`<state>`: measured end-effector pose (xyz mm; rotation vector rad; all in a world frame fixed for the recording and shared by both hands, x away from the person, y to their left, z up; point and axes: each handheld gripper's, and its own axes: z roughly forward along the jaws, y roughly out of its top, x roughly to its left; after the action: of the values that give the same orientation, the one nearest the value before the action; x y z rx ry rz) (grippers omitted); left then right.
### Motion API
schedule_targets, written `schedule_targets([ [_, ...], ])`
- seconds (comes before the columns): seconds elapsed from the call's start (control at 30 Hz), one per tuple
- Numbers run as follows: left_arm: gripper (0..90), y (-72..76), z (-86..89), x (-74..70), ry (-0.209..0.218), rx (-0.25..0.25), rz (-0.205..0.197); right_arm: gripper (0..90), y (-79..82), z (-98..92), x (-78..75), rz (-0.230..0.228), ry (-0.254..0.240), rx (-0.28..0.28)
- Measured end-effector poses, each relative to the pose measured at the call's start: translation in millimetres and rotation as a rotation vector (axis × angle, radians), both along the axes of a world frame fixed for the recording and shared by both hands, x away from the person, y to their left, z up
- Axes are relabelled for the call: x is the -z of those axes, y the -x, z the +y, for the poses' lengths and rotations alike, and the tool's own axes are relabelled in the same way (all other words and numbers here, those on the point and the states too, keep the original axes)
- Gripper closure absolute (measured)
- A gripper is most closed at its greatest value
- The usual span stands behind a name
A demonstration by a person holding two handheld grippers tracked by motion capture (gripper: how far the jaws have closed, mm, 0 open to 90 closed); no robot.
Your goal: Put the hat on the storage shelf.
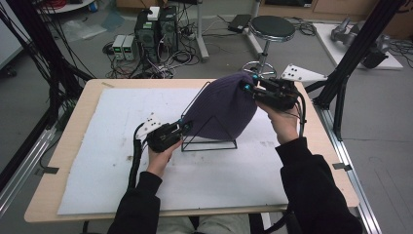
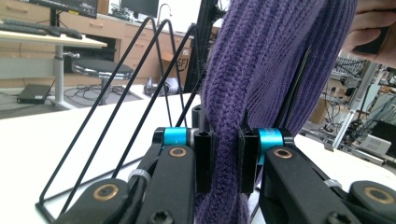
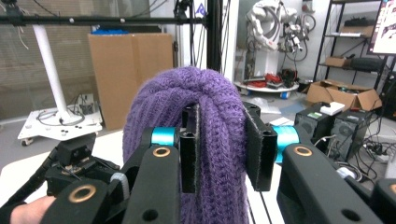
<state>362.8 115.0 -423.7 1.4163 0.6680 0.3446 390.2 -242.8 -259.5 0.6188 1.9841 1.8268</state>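
Item: purple knitted beanie (image 1: 221,106), ribbed knit, draped over a black wire stand (image 1: 210,141) with a triangular frame. The stand sits on a white mat (image 1: 117,161) that covers most of the wooden surface (image 1: 73,126), right of centre.

Left hand-held gripper (image 1: 184,127) — held in the person's left hand (image 1: 160,156) at the beanie's lower left edge, beside the stand's base. In the left gripper view its jaws are closed narrow on a fold of the purple knit, the fabric pinched between the two black pads (image 2: 203,161); the stand's wire legs (image 2: 116,93) rise just behind.

Right hand-held gripper (image 1: 249,84) — held in the person's right hand (image 1: 282,119) at the beanie's upper right, near the crown. In the right gripper view its jaws clamp a thick bunch of knit, which bulges up and over between the pads (image 3: 190,149). A grey three-cornered plate (image 1: 302,74) tops this gripper.

Surroundings: a round black stool (image 1: 272,27) and computer towers (image 1: 156,29) with cables on the floor beyond the surface.
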Motion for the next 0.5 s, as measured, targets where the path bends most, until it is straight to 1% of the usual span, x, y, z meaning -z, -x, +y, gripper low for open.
schedule_targets([
  [0.03,81.0,-0.8,0.4,2.6,-0.001,0.003,0.015,70.8,-0.4,0.7,1.0,0.005,0.005,-0.002],
  [0.1,81.0,-1.1,0.0,7.0,0.007,-0.001,0.027,70.8,-1.6,2.7,3.7,0.016,0.016,-0.002],
  [0.17,80.8,-1.5,-1.3,11.3,0.0,0.009,0.051,70.8,-2.9,4.5,7.0,0.028,0.024,0.0],
  [0.23,80.8,-0.5,-2.2,16.4,-0.001,0.001,0.048,70.7,-4.3,5.5,10.0,0.045,0.038,0.002],
  [0.3,80.8,0.3,0.3,21.0,0.01,0.002,0.064,70.4,-5.2,5.7,12.5,0.058,0.046,0.004],
  [0.37,80.7,1.3,2.3,23.5,0.008,-0.007,0.071,70.3,-6.3,6.6,16.4,0.064,0.053,0.002],
  [0.5,80.8,3.6,6.0,29.1,0.007,-0.017,0.081,69.8,-8.6,10.0,23.7,0.093,0.061,-0.005],
])
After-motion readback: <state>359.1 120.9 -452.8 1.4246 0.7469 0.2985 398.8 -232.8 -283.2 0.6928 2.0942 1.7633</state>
